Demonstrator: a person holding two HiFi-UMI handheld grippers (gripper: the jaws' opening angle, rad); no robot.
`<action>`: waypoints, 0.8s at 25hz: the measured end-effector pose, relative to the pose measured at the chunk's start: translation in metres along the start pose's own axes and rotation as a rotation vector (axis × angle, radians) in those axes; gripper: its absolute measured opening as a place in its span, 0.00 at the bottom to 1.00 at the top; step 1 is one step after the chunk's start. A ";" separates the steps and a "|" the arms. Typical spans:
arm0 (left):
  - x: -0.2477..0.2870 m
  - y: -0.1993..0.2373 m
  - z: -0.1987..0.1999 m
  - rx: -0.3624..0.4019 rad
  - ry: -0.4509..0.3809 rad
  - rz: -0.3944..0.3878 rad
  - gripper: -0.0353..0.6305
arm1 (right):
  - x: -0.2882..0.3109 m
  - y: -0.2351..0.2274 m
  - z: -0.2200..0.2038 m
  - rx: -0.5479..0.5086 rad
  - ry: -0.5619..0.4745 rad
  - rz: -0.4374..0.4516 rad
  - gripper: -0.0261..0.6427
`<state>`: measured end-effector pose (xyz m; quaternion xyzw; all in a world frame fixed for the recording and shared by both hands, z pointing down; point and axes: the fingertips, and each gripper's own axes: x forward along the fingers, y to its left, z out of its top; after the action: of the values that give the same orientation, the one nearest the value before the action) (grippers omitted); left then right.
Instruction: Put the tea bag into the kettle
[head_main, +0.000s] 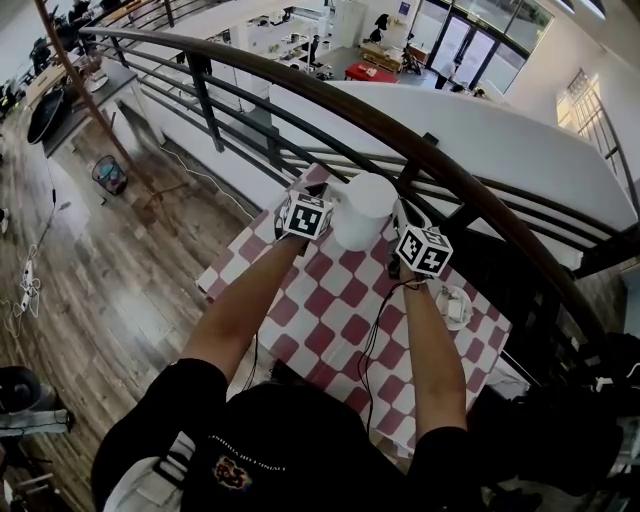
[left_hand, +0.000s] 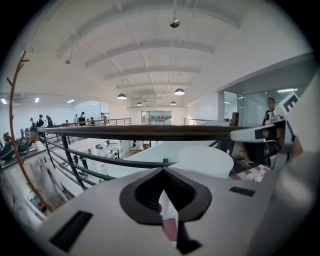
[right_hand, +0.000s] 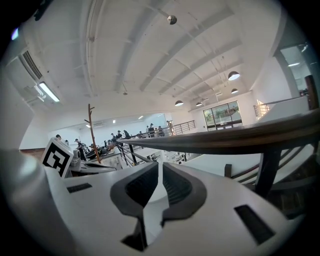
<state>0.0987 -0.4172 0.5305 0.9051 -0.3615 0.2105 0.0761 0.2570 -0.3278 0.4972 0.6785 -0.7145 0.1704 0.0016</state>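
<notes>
The white kettle (head_main: 363, 210) stands at the far edge of the red-and-white checked table (head_main: 330, 310), its top closed. My left gripper (head_main: 323, 193) is at the kettle's left side and my right gripper (head_main: 401, 218) at its right side, both close to it. In the left gripper view the jaws (left_hand: 167, 212) stand together with only a thin slit that shows checked cloth; the kettle (left_hand: 205, 160) lies just ahead. The right gripper (right_hand: 152, 200) is shut, with a white sliver in its slit. I cannot make out a tea bag in either gripper.
A dark curved railing (head_main: 400, 150) runs right behind the table, with a drop to the floor below. A small white dish (head_main: 456, 305) sits at the table's right side. A black cable (head_main: 375, 335) crosses the cloth toward me.
</notes>
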 end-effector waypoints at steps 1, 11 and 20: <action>0.000 0.000 0.000 0.011 -0.002 0.004 0.05 | 0.000 0.000 -0.001 0.004 0.000 0.001 0.07; 0.003 0.004 -0.009 -0.049 0.037 0.004 0.05 | 0.006 0.000 -0.007 0.060 -0.017 -0.008 0.11; 0.005 0.003 -0.014 -0.106 0.034 -0.019 0.05 | 0.003 -0.008 -0.006 0.159 -0.035 -0.019 0.22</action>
<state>0.0953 -0.4189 0.5456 0.8994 -0.3622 0.2059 0.1322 0.2626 -0.3294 0.5057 0.6863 -0.6921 0.2147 -0.0631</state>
